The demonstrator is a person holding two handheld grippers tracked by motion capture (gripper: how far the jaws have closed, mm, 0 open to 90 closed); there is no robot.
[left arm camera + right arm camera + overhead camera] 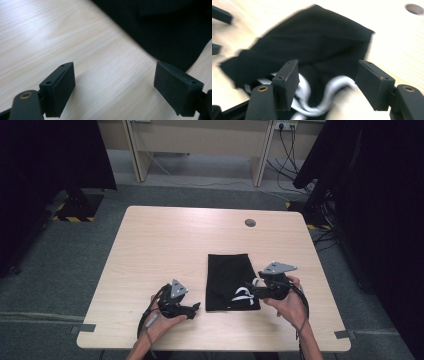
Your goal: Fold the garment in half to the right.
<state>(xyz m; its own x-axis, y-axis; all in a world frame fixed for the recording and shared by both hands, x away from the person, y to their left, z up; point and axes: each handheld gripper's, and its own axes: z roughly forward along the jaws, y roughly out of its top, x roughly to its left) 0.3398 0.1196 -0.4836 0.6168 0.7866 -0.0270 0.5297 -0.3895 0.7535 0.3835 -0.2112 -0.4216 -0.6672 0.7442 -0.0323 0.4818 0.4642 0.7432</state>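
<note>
From the high view I find the left gripper (195, 307) low over the near left part of the table (165, 240), held in the person's left hand (162, 320), with its jaws pointing toward the black cloth (227, 275). In the left gripper view I see its two jaws standing wide apart with bare wood between them; nothing is gripped, and a corner of the black cloth lies just beyond the right-hand jaw, apart from it. The black cloth lies flat on the near right-of-centre part of the table, folded into an upright rectangle, with a white cord (243, 295) looping out at its near right corner. To its right, the right gripper (250, 294) is held in the person's right hand (290, 302) and points leftward at that corner. In the right gripper view its jaws are spread, with the white cord (332, 87) and the cloth's edge lying between them; the pads do not press on either, as far as the blurred picture lets me tell. A round hole (250, 223) sits in the far part of the tabletop.
</note>
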